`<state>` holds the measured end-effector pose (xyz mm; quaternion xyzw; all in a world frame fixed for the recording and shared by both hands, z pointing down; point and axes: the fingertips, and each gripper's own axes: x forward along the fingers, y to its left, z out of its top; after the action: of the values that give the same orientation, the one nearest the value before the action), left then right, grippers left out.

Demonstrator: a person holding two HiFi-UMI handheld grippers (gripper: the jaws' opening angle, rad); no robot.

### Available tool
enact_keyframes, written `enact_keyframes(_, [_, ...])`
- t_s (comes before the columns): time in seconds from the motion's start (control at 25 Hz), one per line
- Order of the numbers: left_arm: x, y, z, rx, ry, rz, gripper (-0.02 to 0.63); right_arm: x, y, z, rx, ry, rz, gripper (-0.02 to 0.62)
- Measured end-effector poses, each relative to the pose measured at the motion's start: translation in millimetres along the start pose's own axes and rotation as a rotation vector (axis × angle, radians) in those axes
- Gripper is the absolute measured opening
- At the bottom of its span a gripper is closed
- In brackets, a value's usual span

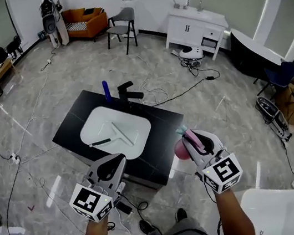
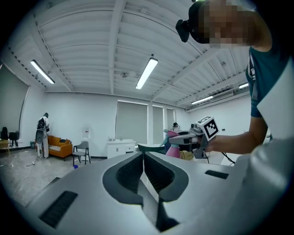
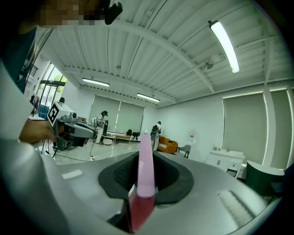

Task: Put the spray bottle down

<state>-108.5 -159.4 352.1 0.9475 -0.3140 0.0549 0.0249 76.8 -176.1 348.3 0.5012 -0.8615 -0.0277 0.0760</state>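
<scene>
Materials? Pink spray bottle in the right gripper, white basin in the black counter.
The pink spray bottle looks like plastic: smooth, evenly coloured, soft sheen. The white basin looks like glazed ceramic from its glossy highlights, though resin is possible.

A large open test room of the lab or studio kind is shown, not a lived-in home. A freestanding black counter (image 1: 163, 128) with a white basin (image 1: 97, 123) and a black faucet (image 1: 130, 93) is set alone on a grey tiled floor (image 1: 230, 110), across which loose cables (image 1: 187, 91) are strewn. An orange sofa (image 1: 84, 19), a grey chair (image 1: 122, 25) and a white cabinet (image 1: 196, 26) are lined along the walls. Strip lights (image 2: 147, 73) are mounted on a ribbed ceiling (image 2: 92, 55).
</scene>
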Motion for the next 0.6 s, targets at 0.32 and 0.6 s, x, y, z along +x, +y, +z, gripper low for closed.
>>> enact_keyframes(0.32, [28,11,-31,0.001,0.020,0.009,-0.002,31,-17,-35,-0.013,-0.039,0.028,0.086])
enact_keyframes(0.6, [55,20,-64,-0.032,0.035,0.058,0.000,63,-33,-76,-0.002,-0.037,0.085,0.086])
